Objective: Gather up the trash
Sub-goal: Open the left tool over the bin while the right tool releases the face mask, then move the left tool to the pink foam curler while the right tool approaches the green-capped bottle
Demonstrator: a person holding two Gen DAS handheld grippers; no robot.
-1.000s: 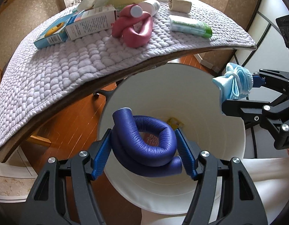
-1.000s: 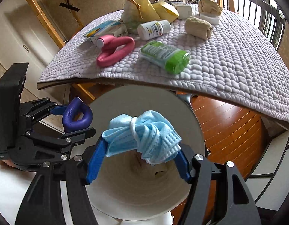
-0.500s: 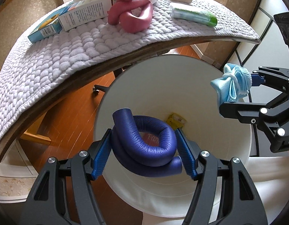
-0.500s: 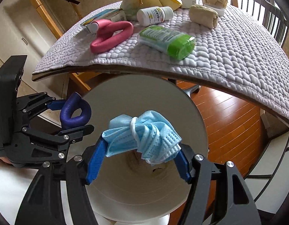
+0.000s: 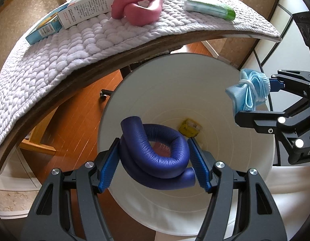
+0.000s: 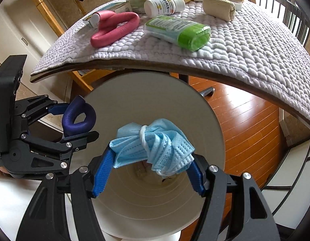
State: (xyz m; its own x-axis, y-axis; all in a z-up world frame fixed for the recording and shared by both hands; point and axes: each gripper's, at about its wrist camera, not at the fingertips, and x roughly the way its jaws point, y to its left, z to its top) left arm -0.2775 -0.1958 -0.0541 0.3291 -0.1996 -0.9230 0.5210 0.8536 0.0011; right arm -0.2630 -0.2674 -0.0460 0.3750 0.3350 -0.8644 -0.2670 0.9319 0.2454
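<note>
A white bin (image 5: pixel 225 92) (image 6: pixel 155 92) stands on the floor just below the table edge. Over its mouth my left gripper (image 5: pixel 155 160) is shut on a coiled dark blue foam tube (image 5: pixel 161 150), also seen at the left of the right wrist view as the blue tube (image 6: pixel 78 120). My right gripper (image 6: pixel 148 164) is shut on a knotted light blue face mask (image 6: pixel 152 146), held above the bin's opening; the mask (image 5: pixel 249 90) shows at the bin's right rim in the left wrist view. A yellow wrapper (image 5: pixel 189 128) lies on the bin's bottom.
The quilted grey table cover (image 6: pixel 245 40) holds a pink foam tube (image 6: pixel 114 30), a green-capped bottle (image 6: pixel 179 30), a white pill bottle (image 6: pixel 165 5), boxes (image 5: pixel 84 10), a beige roll (image 6: pixel 219 8) and bags. Wooden floor (image 6: pixel 245 120) lies beside the bin.
Both grippers have sunk a little toward the bin's mouth with their loads still held. The table edge has risen in both views.
</note>
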